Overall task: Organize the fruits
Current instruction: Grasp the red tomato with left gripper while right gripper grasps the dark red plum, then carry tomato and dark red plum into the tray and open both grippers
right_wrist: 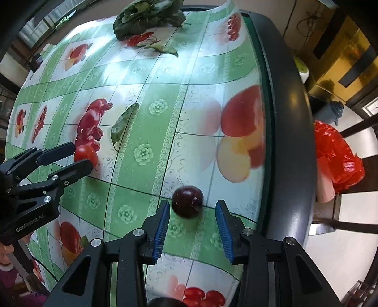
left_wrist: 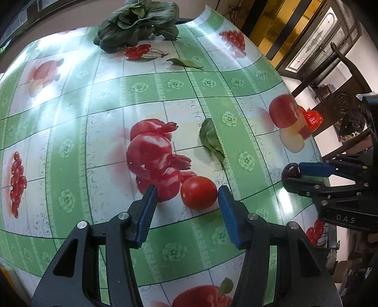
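A red tomato (left_wrist: 199, 193) lies on the fruit-print tablecloth (left_wrist: 174, 99), just ahead of my left gripper (left_wrist: 187, 192), whose jaws are open on either side of it without touching. The tomato also shows in the right wrist view (right_wrist: 85, 154) between the left gripper's fingers (right_wrist: 73, 167). A dark purple plum (right_wrist: 187, 201) lies near the table's right edge, just ahead of my right gripper (right_wrist: 192, 209), which is open around it. In the left wrist view the plum (left_wrist: 291, 170) sits at the right gripper's fingertips (left_wrist: 311, 169).
A bunch of dark leafy greens (left_wrist: 139, 22) lies at the far edge. Loose leaves lie mid-table (left_wrist: 211, 139) and farther back (left_wrist: 185, 63). The table's dark rim (right_wrist: 290, 132) runs along the right, with a red plastic bag (right_wrist: 335, 153) beyond it.
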The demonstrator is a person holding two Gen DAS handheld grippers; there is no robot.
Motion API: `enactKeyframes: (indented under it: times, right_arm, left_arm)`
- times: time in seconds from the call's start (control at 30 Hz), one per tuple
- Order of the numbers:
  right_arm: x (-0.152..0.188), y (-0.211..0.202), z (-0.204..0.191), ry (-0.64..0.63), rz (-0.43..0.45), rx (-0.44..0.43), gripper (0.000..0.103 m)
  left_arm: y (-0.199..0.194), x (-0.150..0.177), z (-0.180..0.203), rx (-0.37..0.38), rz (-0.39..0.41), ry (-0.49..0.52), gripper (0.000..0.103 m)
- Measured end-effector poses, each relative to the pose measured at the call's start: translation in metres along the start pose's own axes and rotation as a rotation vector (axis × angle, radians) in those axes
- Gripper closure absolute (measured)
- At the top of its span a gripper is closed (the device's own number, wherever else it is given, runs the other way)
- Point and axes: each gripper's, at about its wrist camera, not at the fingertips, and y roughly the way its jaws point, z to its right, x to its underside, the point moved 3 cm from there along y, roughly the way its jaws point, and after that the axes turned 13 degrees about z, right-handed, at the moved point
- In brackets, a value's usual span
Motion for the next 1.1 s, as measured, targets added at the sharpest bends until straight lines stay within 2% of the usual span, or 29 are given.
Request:
enactKeyframes:
  times: [0.1,0.2,0.27,0.47,0.63,0.83,1.1]
  right_arm:
    - [0.000,0.004,-0.001,-0.014,0.015,-0.024,0.064]
    - [0.002,0.004,-0.004,-0.054,0.032,-0.017,0.069]
    - [0.003,0.004,-0.003,-0.054,0.038,-0.012,0.072]
    - [0.008,-0.005,-0.001,-0.018,0.053,-0.025,0.076]
    - [0.012,-0.022,-0.010,-0.024,0.078,-0.039,0.076]
    - [0.011,-0.055,-0.049,-0.055,0.134,-0.089,0.076]
    - [0.023,-0.078,-0.136,-0.083,0.204,-0.179,0.076]
  left_arm:
    - [0.005,0.000,0.002,0.009,-0.005,0.000,0.050]
    - [0.004,0.001,0.003,0.026,0.011,0.011,0.051]
    - [0.004,0.003,0.002,0.032,0.019,0.019,0.070]
    - [-0.006,0.012,-0.008,0.020,0.009,0.012,0.071]
    - [-0.029,0.025,-0.028,-0.029,0.017,-0.032,0.071]
    - [-0.068,0.043,-0.049,-0.111,0.049,-0.059,0.071]
    - [-0.119,0.076,-0.087,-0.220,0.080,-0.102,0.070]
